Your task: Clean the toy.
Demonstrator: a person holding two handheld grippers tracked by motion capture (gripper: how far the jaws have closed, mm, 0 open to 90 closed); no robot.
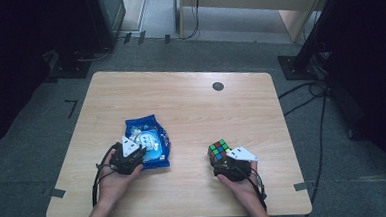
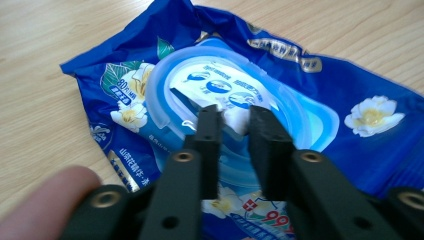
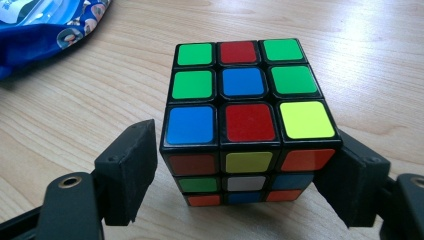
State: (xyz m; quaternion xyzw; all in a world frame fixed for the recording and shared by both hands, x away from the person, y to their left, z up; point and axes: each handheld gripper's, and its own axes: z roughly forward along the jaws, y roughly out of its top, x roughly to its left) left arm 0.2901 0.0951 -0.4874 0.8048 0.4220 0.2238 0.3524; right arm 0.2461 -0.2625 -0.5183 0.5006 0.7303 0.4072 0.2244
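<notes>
A blue wet-wipes pack [image 1: 151, 133] with flower prints lies on the wooden table [image 1: 191, 103] at the front left. My left gripper [image 1: 141, 151] reaches onto it from the near side. In the left gripper view, the left gripper [image 2: 235, 119] has its jaws drawn close together over the pack's [image 2: 350, 135] pale lid, and the white flap [image 2: 235, 100] sits pinched between the tips. A scrambled Rubik's cube [image 1: 218, 149] stands at the front right. My right gripper [image 3: 247, 145] straddles the cube [image 3: 245, 85], with a slim gap at the left jaw.
A small dark round disc [image 1: 218, 86] lies near the table's far edge. A corner of the blue pack [image 3: 45, 25] shows at the upper left of the right gripper view. Cables and stand feet [image 1: 299, 65] lie on the grey floor around the table.
</notes>
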